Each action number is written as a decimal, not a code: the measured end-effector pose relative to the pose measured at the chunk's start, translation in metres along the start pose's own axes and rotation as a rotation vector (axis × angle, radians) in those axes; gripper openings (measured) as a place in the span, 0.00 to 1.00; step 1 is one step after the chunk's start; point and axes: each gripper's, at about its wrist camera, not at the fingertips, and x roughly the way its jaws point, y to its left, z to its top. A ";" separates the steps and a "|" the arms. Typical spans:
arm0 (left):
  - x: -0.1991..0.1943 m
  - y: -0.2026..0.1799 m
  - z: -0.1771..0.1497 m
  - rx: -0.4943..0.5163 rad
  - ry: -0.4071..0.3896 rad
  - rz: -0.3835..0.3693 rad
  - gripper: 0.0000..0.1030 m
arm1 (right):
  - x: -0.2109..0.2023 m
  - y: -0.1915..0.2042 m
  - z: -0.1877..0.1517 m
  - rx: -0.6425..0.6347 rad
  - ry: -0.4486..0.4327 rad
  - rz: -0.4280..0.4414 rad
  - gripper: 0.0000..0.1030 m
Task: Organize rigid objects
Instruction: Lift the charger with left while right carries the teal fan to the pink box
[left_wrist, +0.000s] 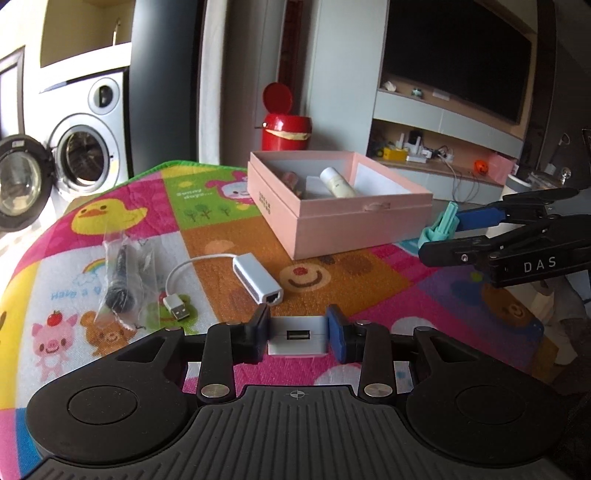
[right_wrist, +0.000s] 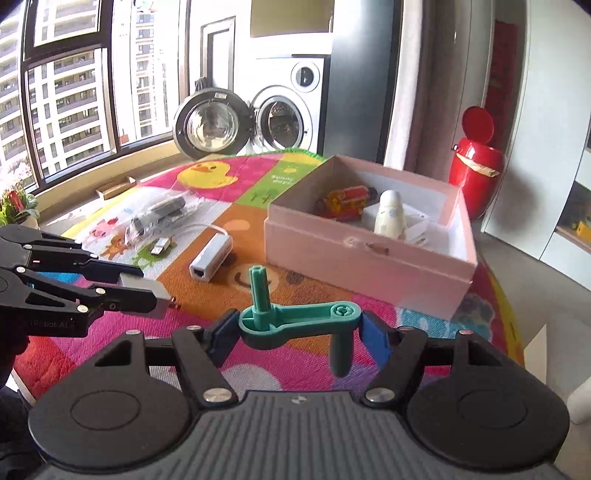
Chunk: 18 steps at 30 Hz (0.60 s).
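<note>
My left gripper (left_wrist: 297, 334) is shut on a white USB charger block (left_wrist: 297, 338), held above the colourful mat; it also shows in the right wrist view (right_wrist: 147, 295). My right gripper (right_wrist: 299, 326) is shut on a teal plastic crank handle (right_wrist: 295, 323), seen too in the left wrist view (left_wrist: 439, 227). An open pink box (right_wrist: 369, 258) on the mat holds a cream bottle (right_wrist: 389, 218) and a red toy (right_wrist: 347, 201). A white USB ethernet adapter (left_wrist: 256, 280) and a bagged black item (left_wrist: 120, 284) lie on the mat.
The table carries a cartoon mat (left_wrist: 351, 284). A red bin (left_wrist: 286, 129) stands behind the box. A washing machine (right_wrist: 284, 110) with its door open is beyond the table. A TV unit (left_wrist: 454, 74) is at the far right.
</note>
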 end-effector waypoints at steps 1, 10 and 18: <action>-0.003 -0.001 0.008 0.001 -0.026 -0.012 0.36 | -0.012 -0.007 0.009 0.018 -0.047 -0.010 0.69; 0.005 -0.011 0.137 0.074 -0.308 -0.043 0.36 | -0.068 -0.058 0.108 0.071 -0.355 -0.149 0.69; 0.103 -0.013 0.165 0.007 -0.138 -0.066 0.36 | 0.020 -0.110 0.143 0.201 -0.185 -0.152 0.69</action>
